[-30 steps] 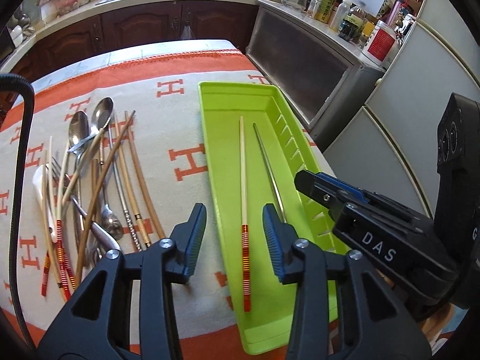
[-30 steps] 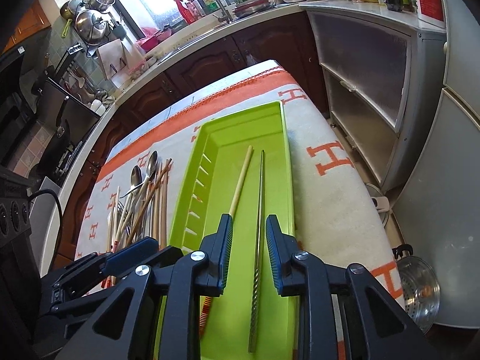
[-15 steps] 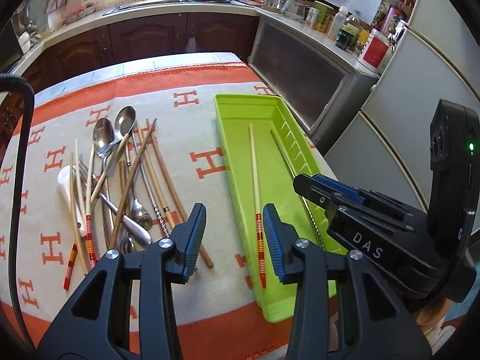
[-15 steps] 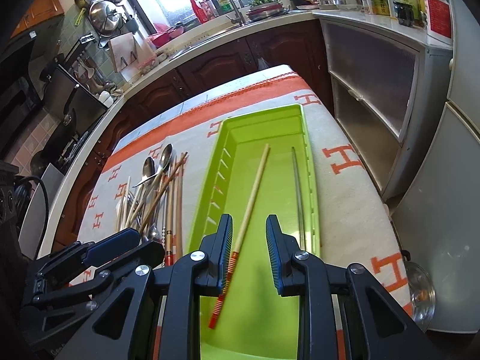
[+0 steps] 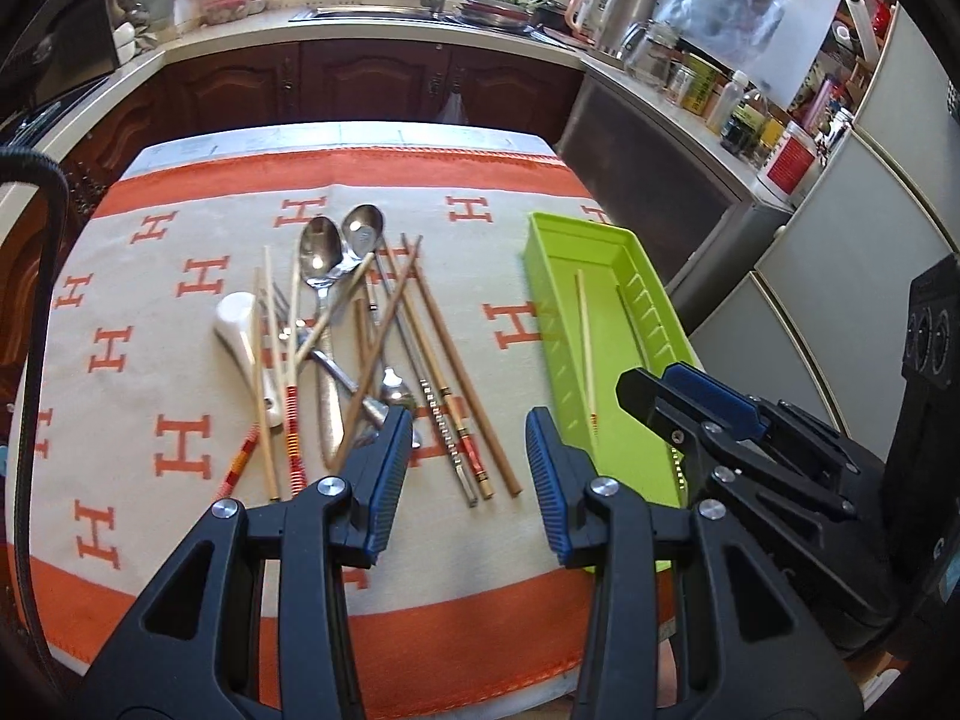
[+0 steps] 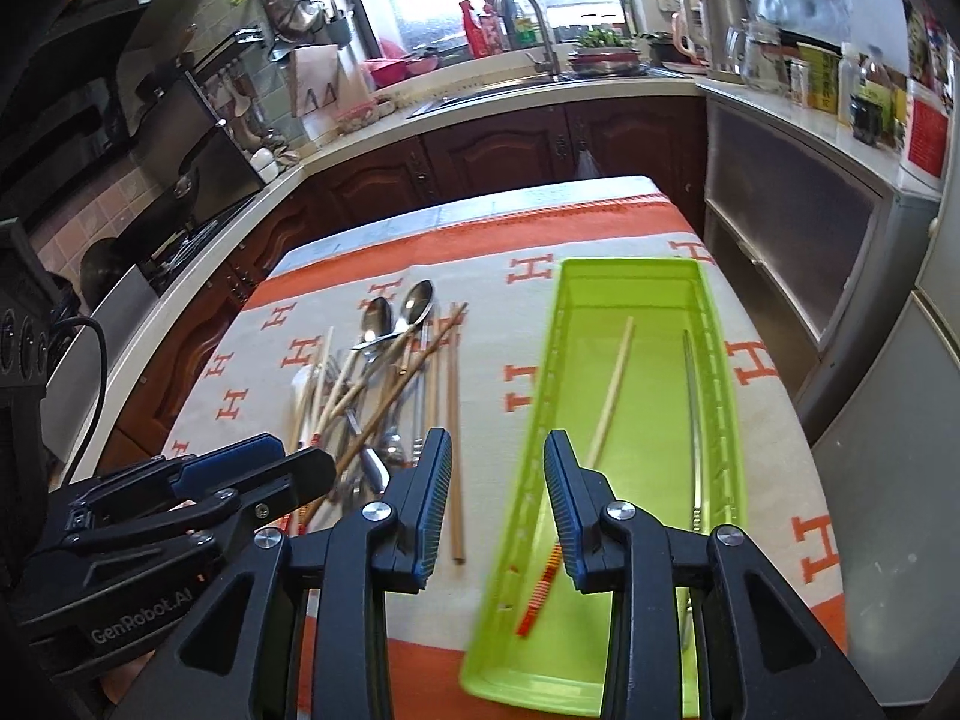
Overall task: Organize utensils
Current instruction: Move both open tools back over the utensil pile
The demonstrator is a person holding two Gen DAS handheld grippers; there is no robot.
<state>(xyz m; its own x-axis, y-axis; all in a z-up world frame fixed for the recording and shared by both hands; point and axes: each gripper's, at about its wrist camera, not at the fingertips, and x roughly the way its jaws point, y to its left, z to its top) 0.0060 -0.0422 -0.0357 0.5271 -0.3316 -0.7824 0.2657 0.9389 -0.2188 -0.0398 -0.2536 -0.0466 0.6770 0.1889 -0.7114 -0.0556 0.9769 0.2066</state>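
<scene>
A lime-green tray (image 5: 540, 252) (image 6: 630, 264) lies on the right of the cloth. In it are a bamboo chopstick with a red-striped end (image 5: 583, 330) (image 6: 612, 384) and a metal chopstick (image 6: 693, 408). A loose pile of spoons, forks and chopsticks (image 5: 360, 336) (image 6: 378, 372) sits left of the tray, with a white ceramic spoon (image 5: 237, 324) at its edge. My left gripper (image 5: 468, 438) hovers open and empty above the pile's near end. My right gripper (image 6: 497, 450) hangs over the tray's left rim, its jaws opening with nothing between them.
An orange and beige cloth (image 5: 180, 240) covers the table. Dark wood cabinets (image 6: 510, 156) and a sink counter stand behind it. A grey cabinet and fridge (image 5: 840, 276) close off the right side. A black cable (image 5: 36, 300) runs down the left.
Both grippers have pulled back, risen and swung left, away from above the tray toward the pile. The right jaws have spread wider. The chopsticks stay in the tray.
</scene>
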